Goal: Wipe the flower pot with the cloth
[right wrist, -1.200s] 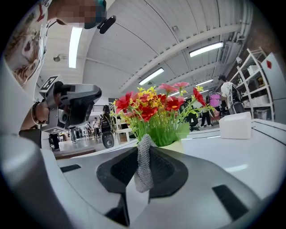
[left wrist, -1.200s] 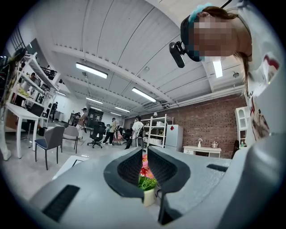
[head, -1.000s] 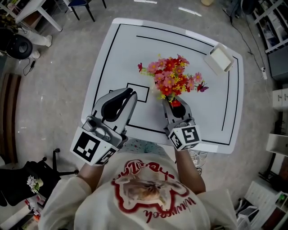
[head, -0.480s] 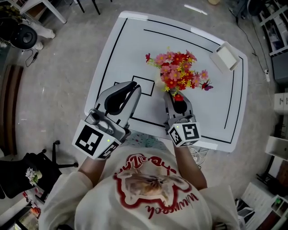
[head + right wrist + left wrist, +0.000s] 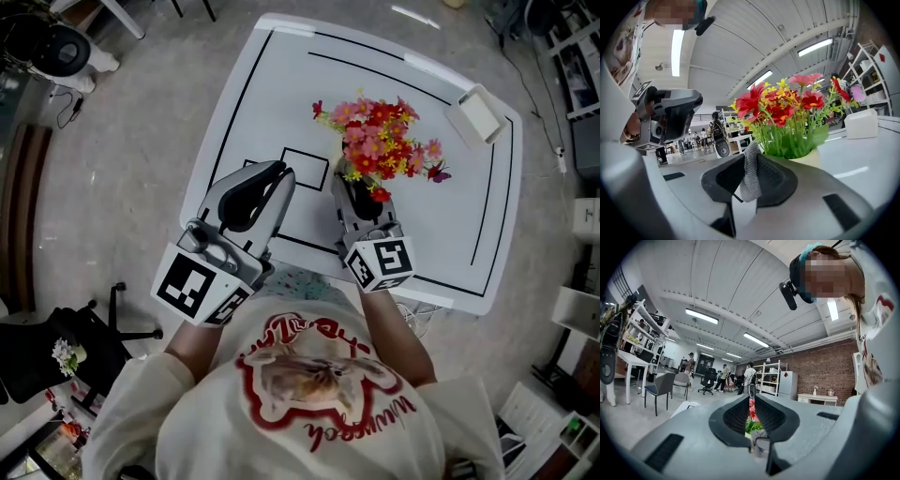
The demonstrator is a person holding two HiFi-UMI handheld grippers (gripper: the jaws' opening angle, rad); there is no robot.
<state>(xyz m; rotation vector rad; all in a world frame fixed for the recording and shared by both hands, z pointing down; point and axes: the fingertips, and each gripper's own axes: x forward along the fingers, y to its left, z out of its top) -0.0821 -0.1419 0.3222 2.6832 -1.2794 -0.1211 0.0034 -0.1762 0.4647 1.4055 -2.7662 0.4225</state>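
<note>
Both are staying shut: left gripper (image 5: 751, 401) empty, right gripper (image 5: 751, 161) easing its pinched cloth (image 5: 751, 180) up beside the flower pot (image 5: 808, 159), ready for wiping.

A white table (image 5: 281, 103) with rounded corners stands on a grey floor (image 5: 112, 169); a black line (image 5: 246, 86) is drawn just inside the table's edge, and a small black rectangle (image 5: 306, 168) is outlined toward its near left. A pale flower pot (image 5: 806, 159) stands directly on the table just right of that rectangle, filled with red, pink and yellow flowers (image 5: 380, 141). A small white box (image 5: 478, 114) sits by the far right corner, well apart from the pot.
</note>
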